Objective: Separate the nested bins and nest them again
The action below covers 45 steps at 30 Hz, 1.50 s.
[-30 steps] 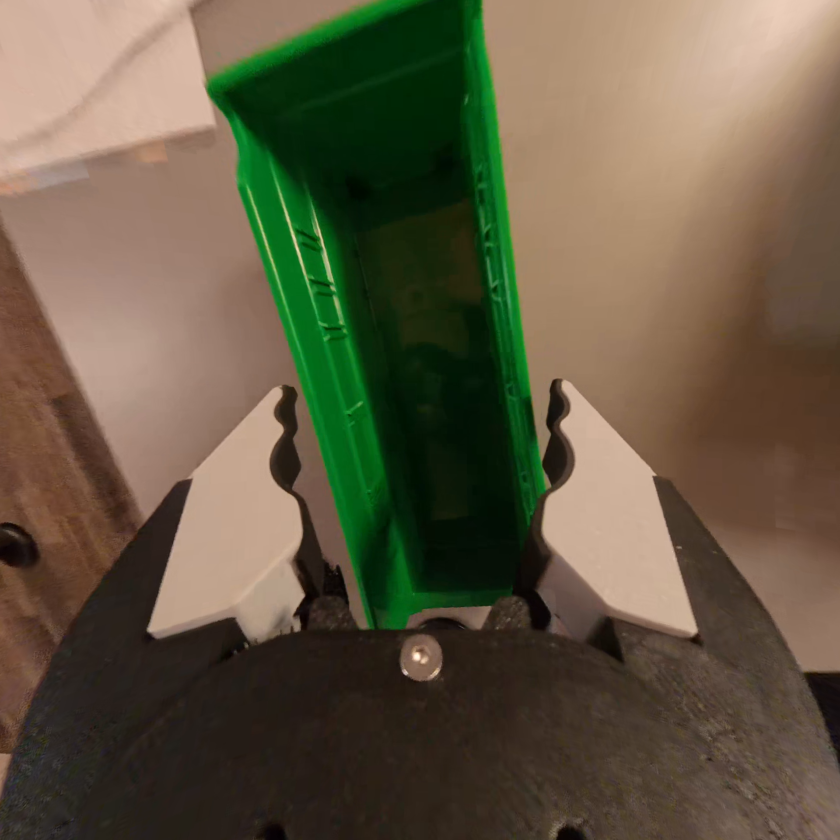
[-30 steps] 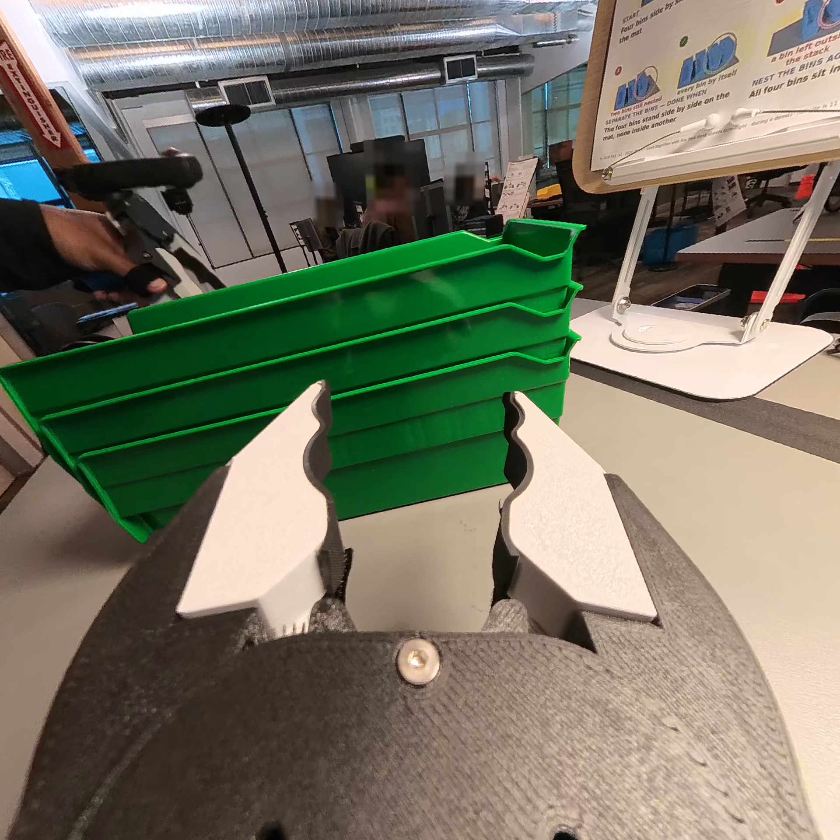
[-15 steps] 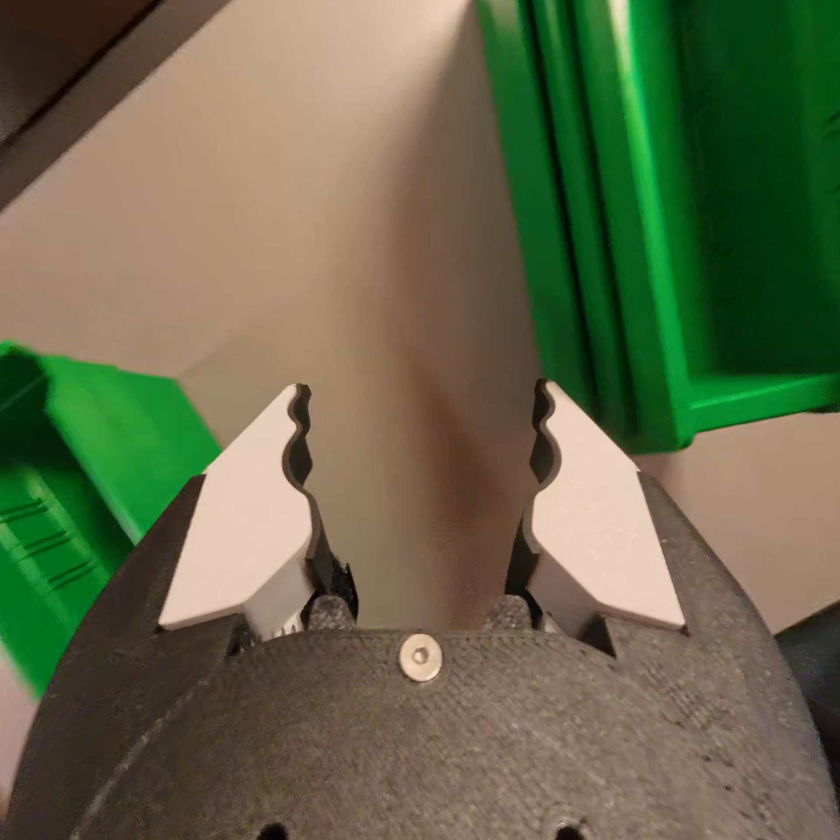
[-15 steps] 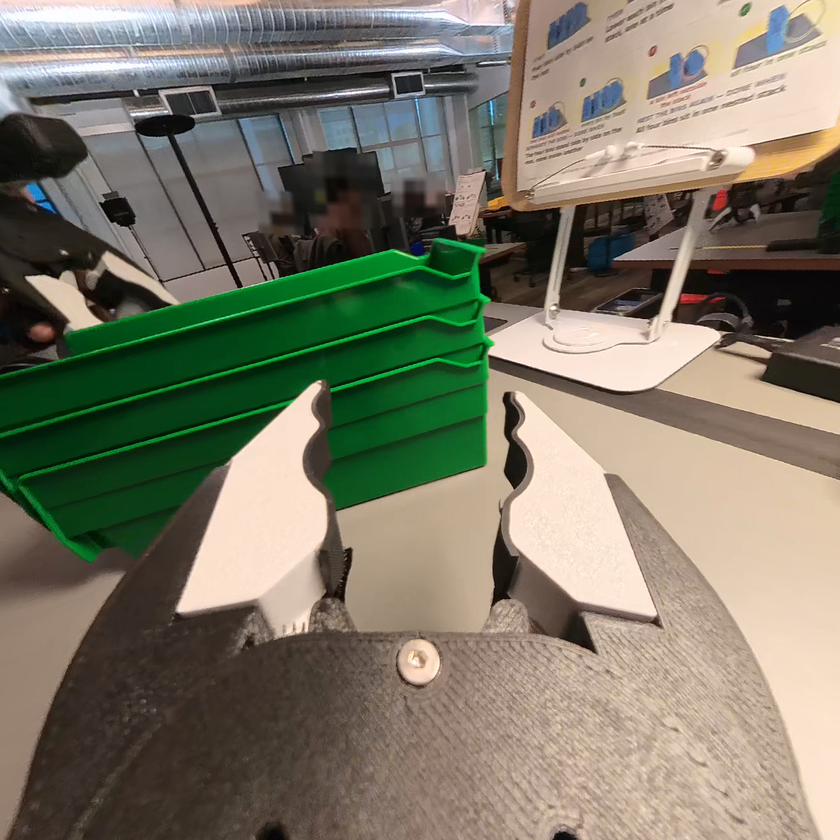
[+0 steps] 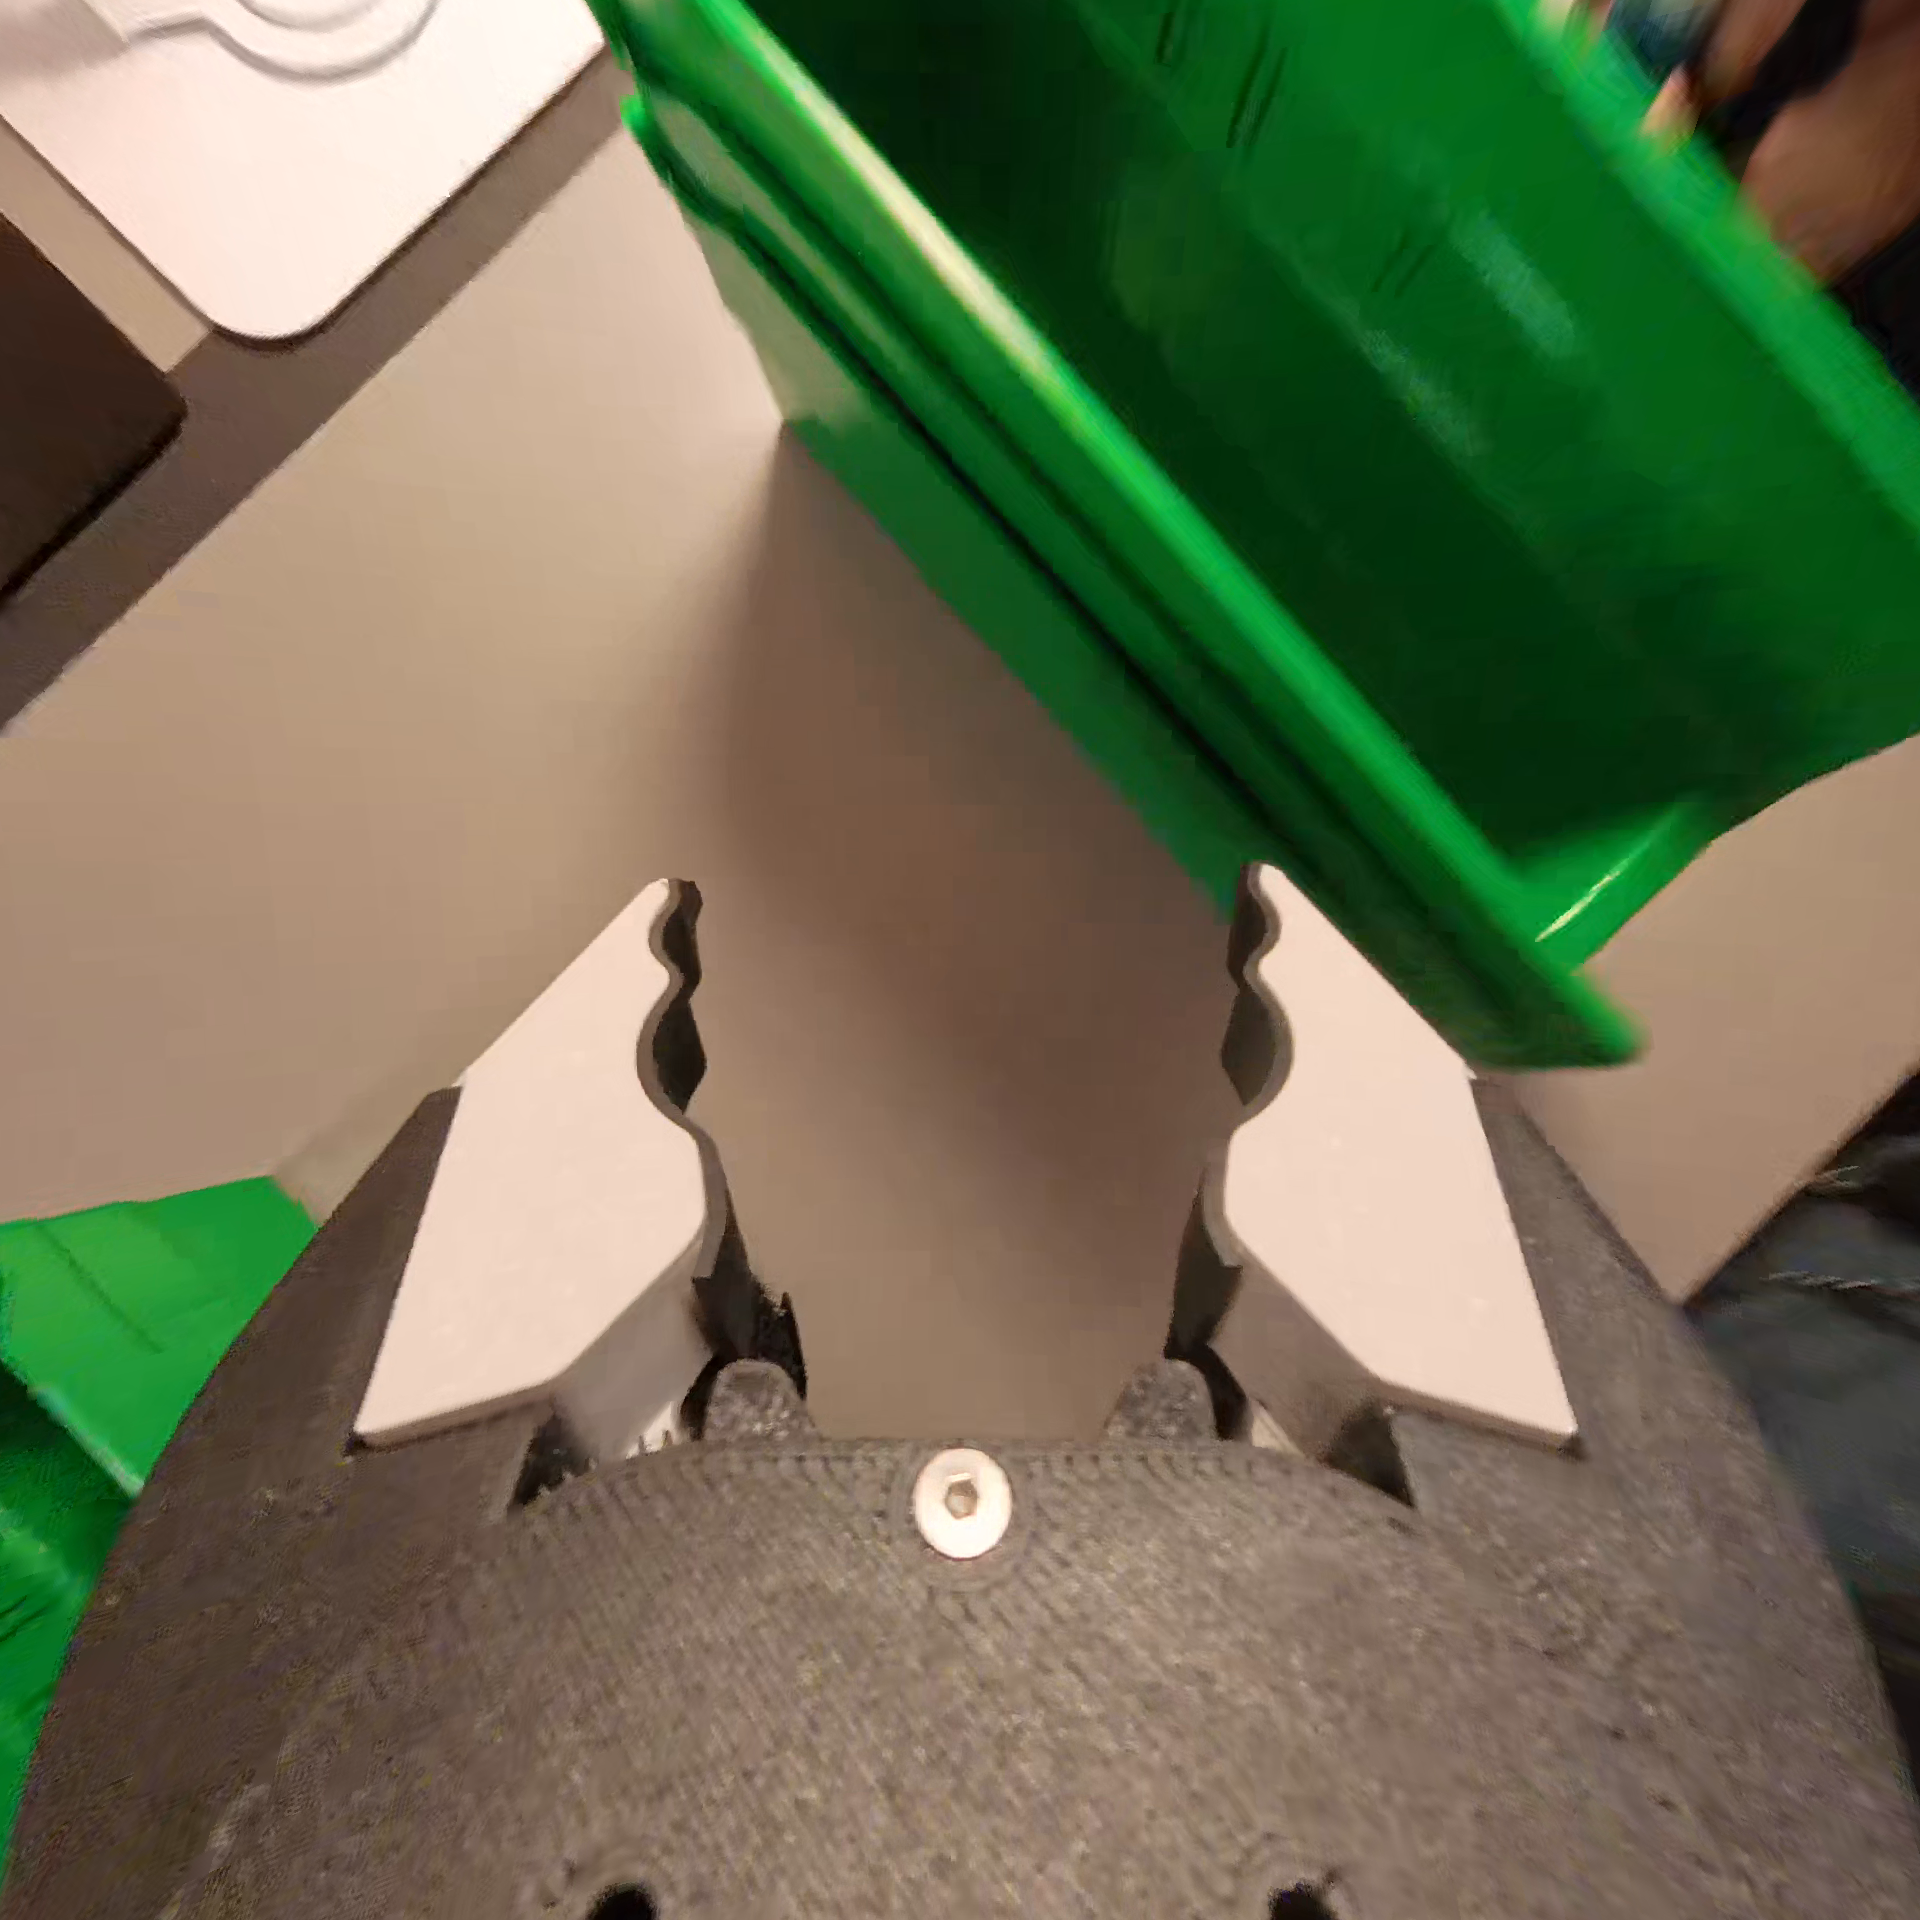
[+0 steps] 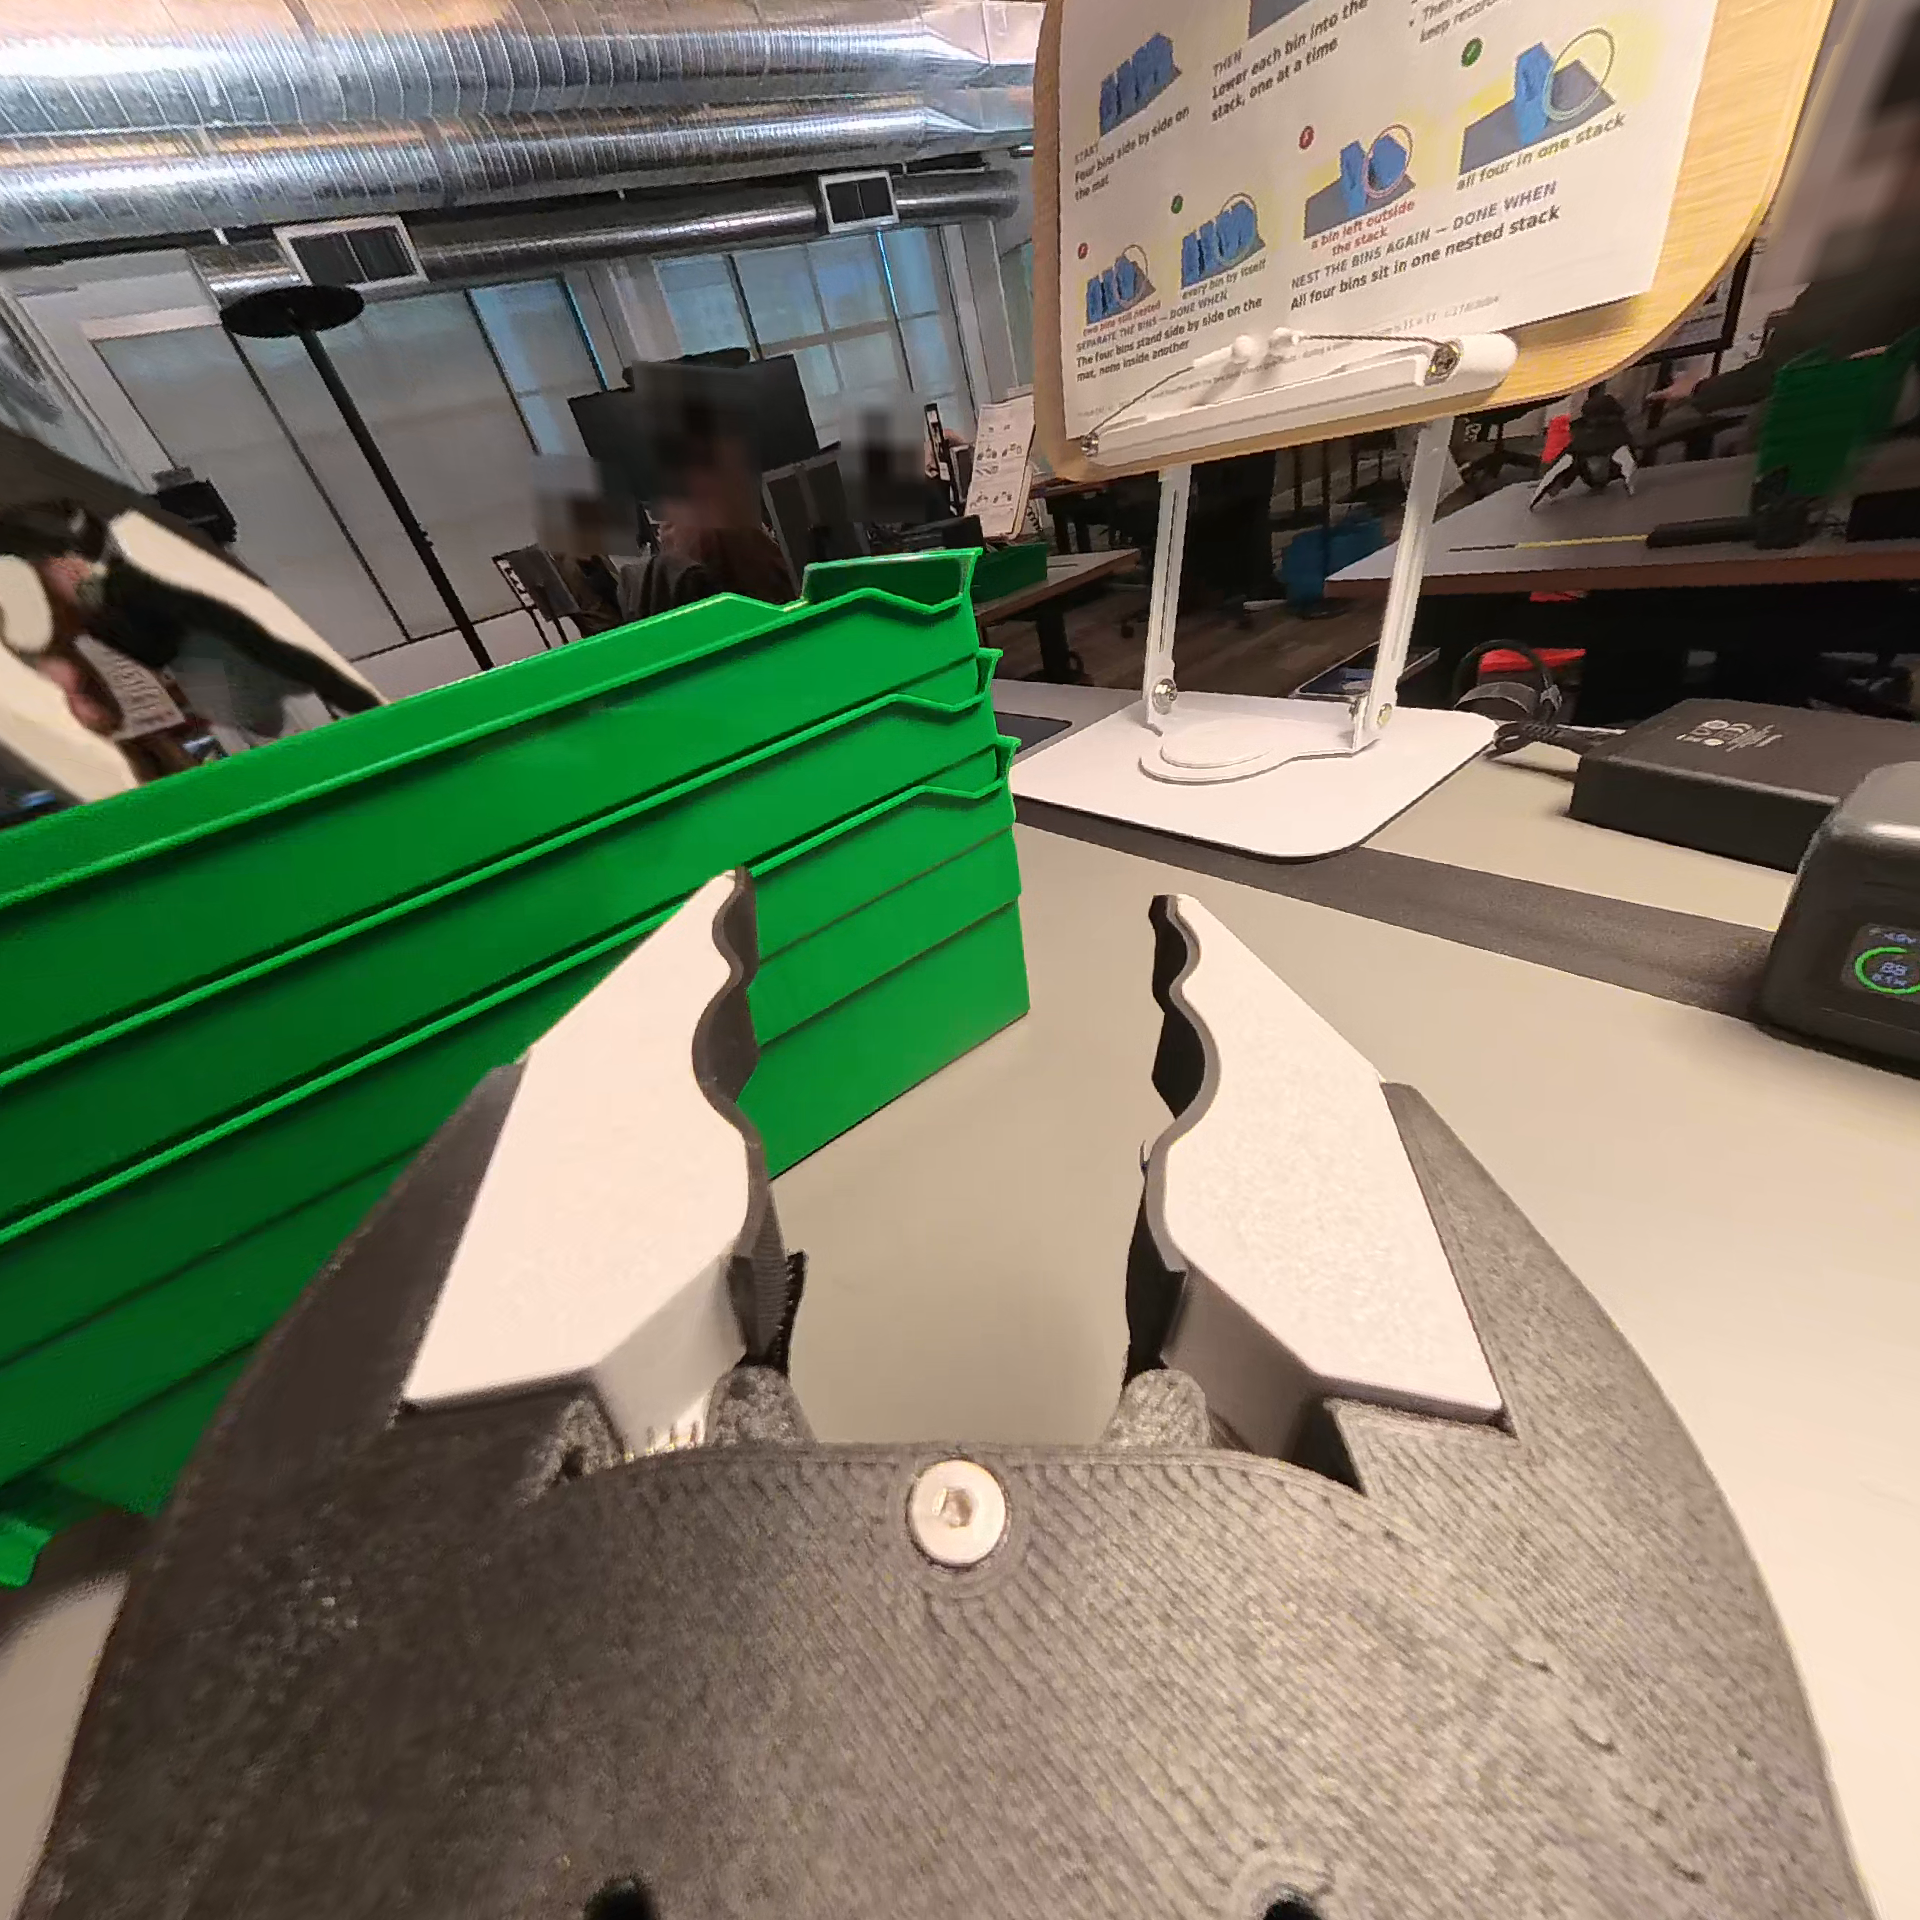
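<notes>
A nested stack of green bins (image 6: 416, 883) stands on the grey table, left of centre in the right wrist view. My right gripper (image 6: 956, 894) is open and empty, low over the table, close beside the stack's right end. My left gripper (image 5: 966, 888) is open and empty, looking down at bare table. The stack (image 5: 1351, 416) fills the upper right of the left wrist view, blurred, just past the right fingertip. A separate green bin (image 5: 104, 1351) shows at the lower left edge. The left gripper (image 6: 156, 613) shows blurred beyond the stack in the right wrist view.
A white stand (image 6: 1278, 758) holding an instruction board (image 6: 1351, 208) stands behind the stack; its base (image 5: 260, 156) shows in the left wrist view. A black box (image 6: 1714, 779) and a dark power unit (image 6: 1860, 935) sit at the right. People sit far behind. The dark power unit (image 6: 1860, 935) lies around 15 centimetres away from my right fingertips.
The green bin that lay between my left gripper's fingers is no longer there; that gripper has swung over toward the stack. My right gripper has shifted right, so the stack sits further left.
</notes>
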### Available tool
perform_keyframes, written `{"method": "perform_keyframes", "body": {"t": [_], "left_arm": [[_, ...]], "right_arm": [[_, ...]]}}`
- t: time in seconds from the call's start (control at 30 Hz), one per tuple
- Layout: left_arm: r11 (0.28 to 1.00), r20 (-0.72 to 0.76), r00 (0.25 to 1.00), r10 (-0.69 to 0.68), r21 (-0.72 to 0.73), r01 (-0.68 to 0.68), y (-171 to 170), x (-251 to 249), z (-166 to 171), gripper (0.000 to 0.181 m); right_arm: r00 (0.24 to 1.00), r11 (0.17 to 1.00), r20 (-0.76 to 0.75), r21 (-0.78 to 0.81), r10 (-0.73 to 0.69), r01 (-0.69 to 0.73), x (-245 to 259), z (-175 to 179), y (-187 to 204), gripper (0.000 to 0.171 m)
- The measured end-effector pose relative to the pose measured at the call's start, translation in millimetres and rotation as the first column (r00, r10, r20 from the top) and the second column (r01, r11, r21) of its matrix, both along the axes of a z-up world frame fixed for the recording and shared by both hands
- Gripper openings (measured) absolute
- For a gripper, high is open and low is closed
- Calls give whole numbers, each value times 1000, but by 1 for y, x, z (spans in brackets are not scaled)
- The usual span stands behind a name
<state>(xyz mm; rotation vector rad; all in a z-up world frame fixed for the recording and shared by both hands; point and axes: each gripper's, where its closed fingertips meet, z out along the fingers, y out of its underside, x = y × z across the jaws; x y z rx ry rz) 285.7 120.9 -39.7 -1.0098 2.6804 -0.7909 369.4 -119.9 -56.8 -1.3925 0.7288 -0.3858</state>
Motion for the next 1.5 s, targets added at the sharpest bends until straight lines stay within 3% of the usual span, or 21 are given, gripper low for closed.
{"method": "perform_keyframes", "body": {"t": [0.03, 0.2, 0.43, 0.73, 1.03, 1.5], "left_arm": [[998, -44, 999, 31, -55, -34, -8, 2, 11, 108], [969, -237, 958, 161, -145, -199, -62, 14, 32, 129], [975, -151, 965, 214, 87, -203, -112, 37, 10, 137], [953, -147, 956, 252, 212, -219, -121, 29, -6, 144], [945, -149, 945, 293, 196, -262, -119, 31, -10, 141], [944, -203, 926, 318, 154, -291, -115, 31, 0, 108]], "right_arm": [[1000, 1000, 2, -5, 0, 0, 0, 0, 1, 77], [1000, 1000, 14, -24, 3, -3, -1, -1, 3, 77], [1000, 1000, 15, -30, 9, -9, -2, -1, 4, 77], [999, 999, 18, -44, 31, -30, 2, -2, 12, 77], [999, 998, 32, -58, 31, -29, -1, -2, 14, 77], [999, 997, 27, -67, 42, -40, -2, -3, 15, 77]]}}
